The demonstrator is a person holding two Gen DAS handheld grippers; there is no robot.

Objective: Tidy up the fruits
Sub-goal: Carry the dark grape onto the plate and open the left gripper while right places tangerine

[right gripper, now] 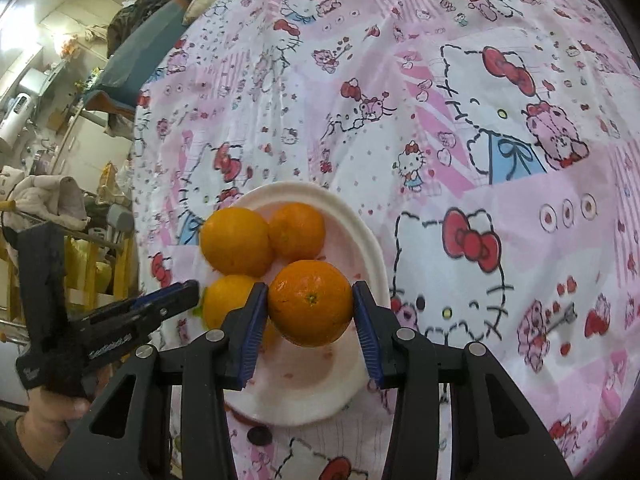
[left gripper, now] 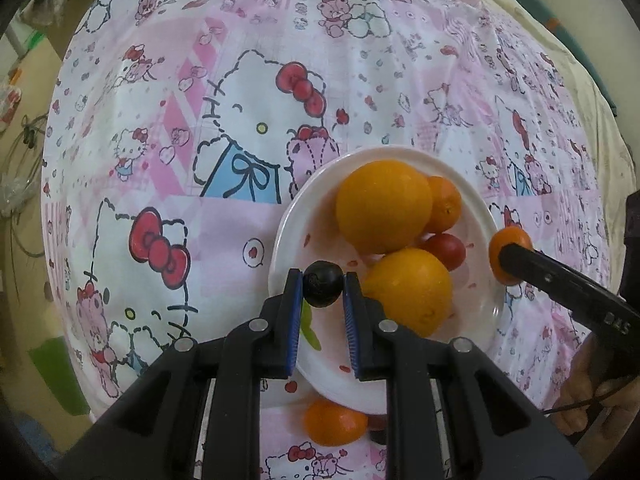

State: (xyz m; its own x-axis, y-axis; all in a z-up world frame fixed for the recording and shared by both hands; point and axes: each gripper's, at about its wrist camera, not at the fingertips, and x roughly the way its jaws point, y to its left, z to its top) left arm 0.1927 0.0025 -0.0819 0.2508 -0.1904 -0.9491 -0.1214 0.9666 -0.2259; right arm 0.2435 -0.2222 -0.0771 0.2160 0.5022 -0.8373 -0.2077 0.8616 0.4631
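Observation:
My left gripper (left gripper: 323,280) is shut on a small dark round fruit (left gripper: 322,292), held over the near left part of a white plate (left gripper: 288,216). On the plate lie two big oranges (left gripper: 383,206), a smaller orange (left gripper: 446,204) and a red fruit (left gripper: 448,250). My right gripper (right gripper: 311,290) is shut on an orange (right gripper: 310,304) above the same plate (right gripper: 372,240). From the left wrist view that orange (left gripper: 498,244) hangs just past the plate's right rim. The left gripper (right gripper: 184,294) comes in from the left.
The plate sits on a pink cartoon-cat cloth (left gripper: 240,120). One small orange (left gripper: 335,420) lies on the cloth just in front of the plate, with a small dark thing (right gripper: 259,436) beside it. Room clutter and furniture (right gripper: 48,200) lie beyond the cloth's left edge. A hand (right gripper: 52,404) holds the left gripper.

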